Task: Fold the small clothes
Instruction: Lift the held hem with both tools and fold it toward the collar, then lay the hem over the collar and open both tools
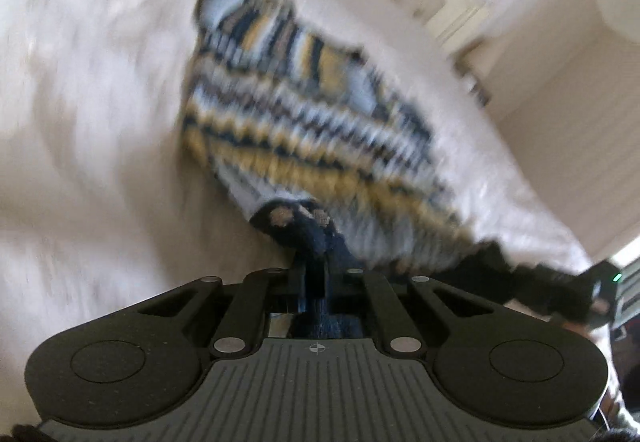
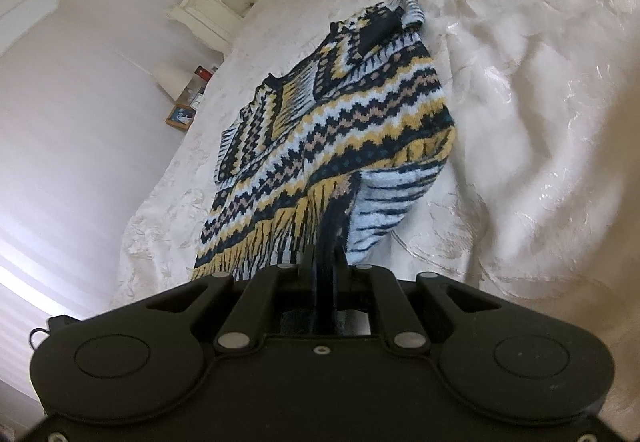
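The zigzag-patterned knitted sweater in yellow, navy and pale blue [image 2: 340, 129] lies on the white embroidered bedspread [image 2: 540, 121]. The left tongs [image 1: 316, 262] and right tongs [image 2: 326, 262] both clench its hem. An uneven pull may skew the fold.

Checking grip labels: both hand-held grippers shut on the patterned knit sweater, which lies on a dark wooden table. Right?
Not quite: the patterned knit sweater lies on a white bedspread, not a dark wooden table, as the right wrist view shows. Both the left hand-held gripper and the right hand-held gripper are shut on it.
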